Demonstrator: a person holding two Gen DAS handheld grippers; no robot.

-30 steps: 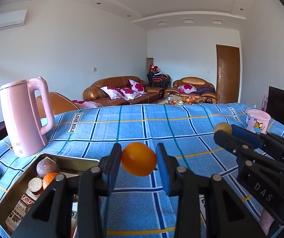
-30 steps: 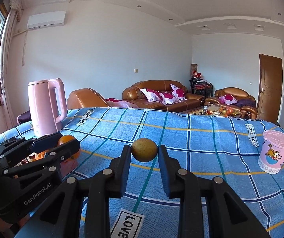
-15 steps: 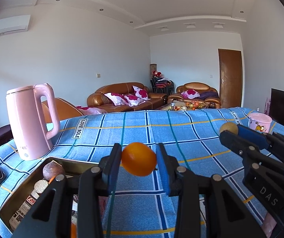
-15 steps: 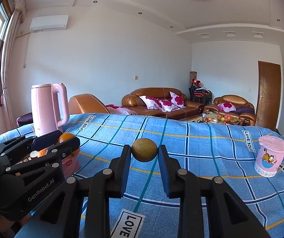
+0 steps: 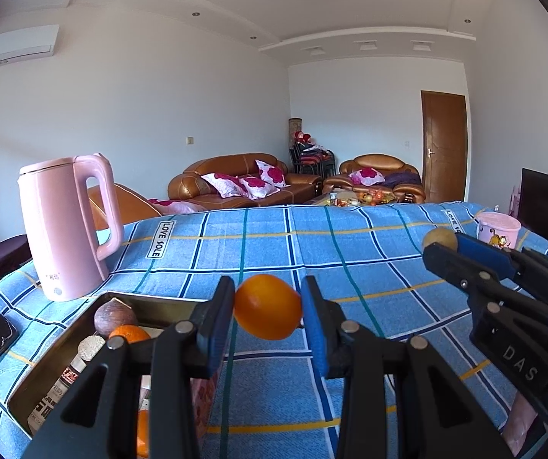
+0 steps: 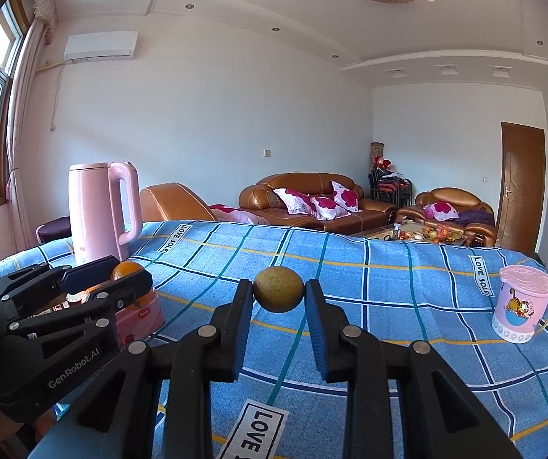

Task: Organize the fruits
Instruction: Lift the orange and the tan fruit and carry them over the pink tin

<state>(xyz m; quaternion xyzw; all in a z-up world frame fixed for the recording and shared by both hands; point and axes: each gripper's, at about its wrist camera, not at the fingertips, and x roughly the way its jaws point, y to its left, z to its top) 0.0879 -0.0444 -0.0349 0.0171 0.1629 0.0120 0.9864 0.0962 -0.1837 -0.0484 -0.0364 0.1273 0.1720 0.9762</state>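
fingers (image 5: pixel 314 329) pinch an orange (image 5: pixel 267 306) beside the tray (image 5: pixel 36 378), kettle (image 5: pixel 63 225) beyond.

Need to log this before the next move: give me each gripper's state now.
Left gripper: jaws closed on the orange, held above the blue checked cloth.
Right gripper: jaws closed on the small yellow-brown fruit.

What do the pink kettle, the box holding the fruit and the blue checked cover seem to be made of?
The pink kettle looks like smooth matte plastic: uniform colour, soft sheen, moulded handle. The box seems to be thin metal, perhaps tin: dull brassy walls with a faint reflective gleam. The blue checked cover is woven fabric: it drapes and creases at the edges and carries sewn-on labels.
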